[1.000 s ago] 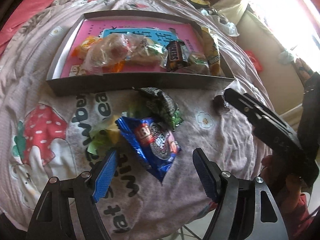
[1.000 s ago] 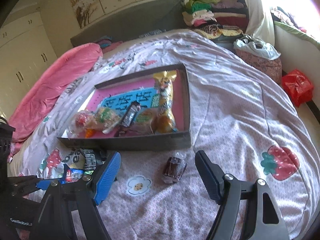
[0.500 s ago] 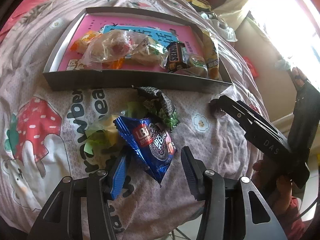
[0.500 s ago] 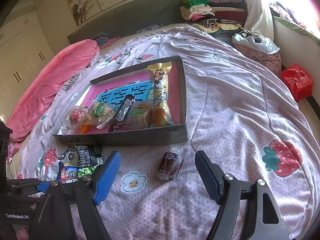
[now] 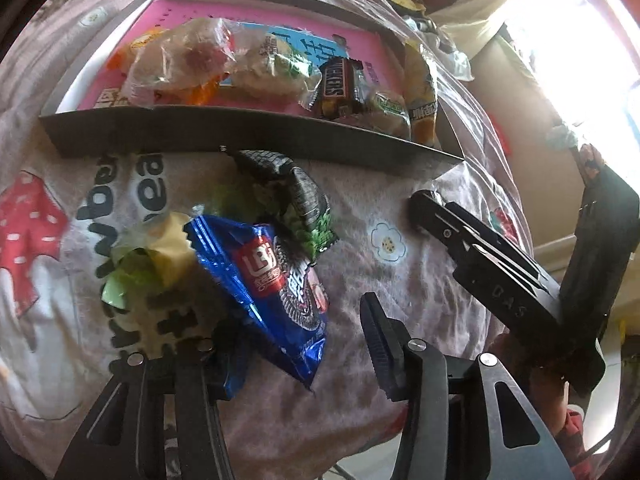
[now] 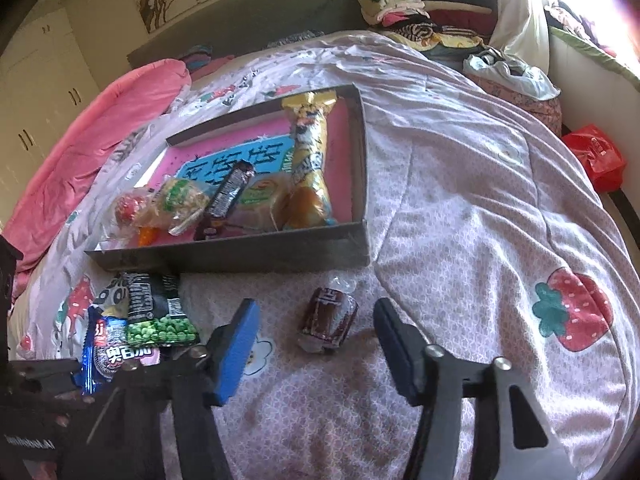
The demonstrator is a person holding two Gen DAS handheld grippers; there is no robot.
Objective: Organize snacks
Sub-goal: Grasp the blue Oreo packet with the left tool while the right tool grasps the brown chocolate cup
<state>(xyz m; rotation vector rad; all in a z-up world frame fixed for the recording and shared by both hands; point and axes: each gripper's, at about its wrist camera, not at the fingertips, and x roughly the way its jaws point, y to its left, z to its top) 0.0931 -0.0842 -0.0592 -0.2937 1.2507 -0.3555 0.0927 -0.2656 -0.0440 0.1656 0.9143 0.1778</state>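
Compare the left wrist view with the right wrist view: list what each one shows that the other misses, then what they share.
Only the left wrist view shows the pale yellow-and-green wrapped snack beside the blue cookie packet, and the right gripper's black body from the side.

Only the right wrist view shows the small dark brown wrapped snack between the right gripper fingers, pads clear of it, plus the red strawberry print, the pink quilt and the folded clothes pile.

Both show the grey-walled pink tray of snacks, the blue cookie packet, the black-and-green pea bag and the patterned bedspread.
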